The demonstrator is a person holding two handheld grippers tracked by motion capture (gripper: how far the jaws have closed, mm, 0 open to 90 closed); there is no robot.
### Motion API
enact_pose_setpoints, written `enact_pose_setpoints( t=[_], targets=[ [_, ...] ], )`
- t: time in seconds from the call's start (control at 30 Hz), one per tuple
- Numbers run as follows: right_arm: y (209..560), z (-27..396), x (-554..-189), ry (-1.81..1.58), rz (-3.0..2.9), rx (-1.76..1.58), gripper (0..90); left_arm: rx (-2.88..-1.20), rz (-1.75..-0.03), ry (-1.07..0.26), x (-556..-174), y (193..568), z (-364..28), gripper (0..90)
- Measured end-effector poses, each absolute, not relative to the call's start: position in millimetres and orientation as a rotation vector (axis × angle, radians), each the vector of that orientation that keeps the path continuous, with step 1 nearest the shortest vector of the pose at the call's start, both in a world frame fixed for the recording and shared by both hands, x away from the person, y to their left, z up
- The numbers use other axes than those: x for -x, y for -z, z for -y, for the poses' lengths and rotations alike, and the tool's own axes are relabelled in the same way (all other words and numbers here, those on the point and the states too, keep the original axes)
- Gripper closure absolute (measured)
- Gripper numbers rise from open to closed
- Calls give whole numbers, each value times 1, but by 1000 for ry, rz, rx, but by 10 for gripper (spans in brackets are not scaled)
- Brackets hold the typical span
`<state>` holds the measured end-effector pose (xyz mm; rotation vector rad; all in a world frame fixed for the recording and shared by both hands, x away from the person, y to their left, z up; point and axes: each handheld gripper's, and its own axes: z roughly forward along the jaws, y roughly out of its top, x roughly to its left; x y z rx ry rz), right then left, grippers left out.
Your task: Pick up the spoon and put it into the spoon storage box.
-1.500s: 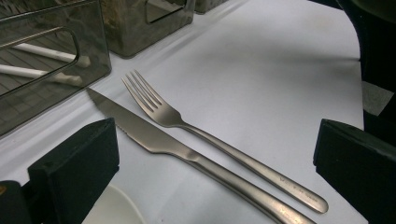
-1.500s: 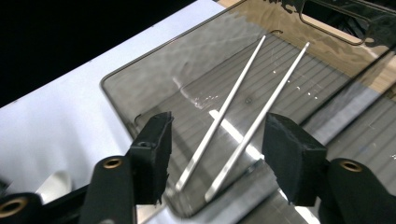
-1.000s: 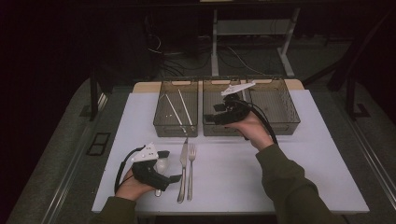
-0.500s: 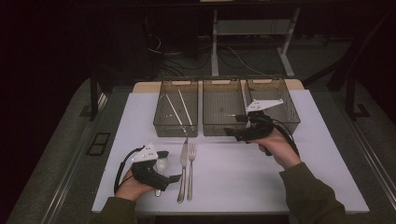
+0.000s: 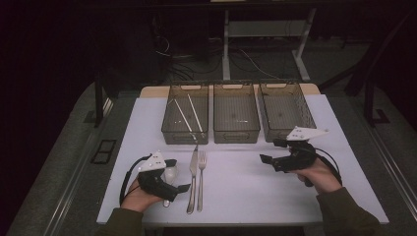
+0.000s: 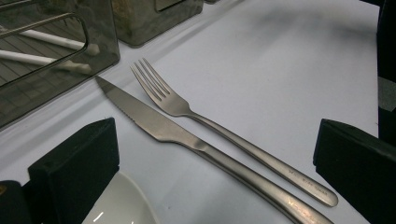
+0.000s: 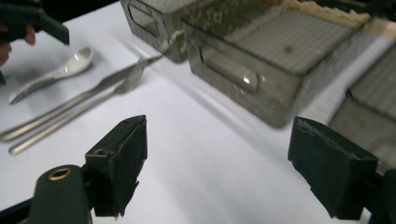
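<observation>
Reaching for the knife point(image 6: 187, 140) is my likely next move; it lies just ahead of my left gripper point(image 5: 173, 178), whose jaws gape, holding nothing. Fork point(image 6: 224, 130) lies close alongside, so a sloppy pinch could catch both or skid the knife off. Spoon point(image 7: 56, 74) sits under that gripper's near jaw; dropping lower may knock it. Right gripper point(image 5: 271, 151), jaws just opened wide, empty, hangs well apart. Count: one knife, one fork, one spoon, three bins point(image 5: 236, 135), two sticks point(image 5: 189, 115).
</observation>
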<state>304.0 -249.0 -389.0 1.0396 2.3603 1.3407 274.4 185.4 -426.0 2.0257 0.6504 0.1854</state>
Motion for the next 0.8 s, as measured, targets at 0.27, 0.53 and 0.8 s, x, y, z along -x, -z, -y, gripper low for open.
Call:
enact_pose_setpoints(
  t=[0.27,0.53,0.8],
  targets=[
    [412,280,-282,-1327,-2314,-1080,195,-2031,-653,-195,-274,426,-186,0],
    [428,294,-266,-1334,-2320,-1127,193,-2025,-670,-199,-274,425,-187,0],
    [433,299,-258,-1315,-2321,-1137,193,-2023,-697,-211,-272,422,-192,194]
  ],
)
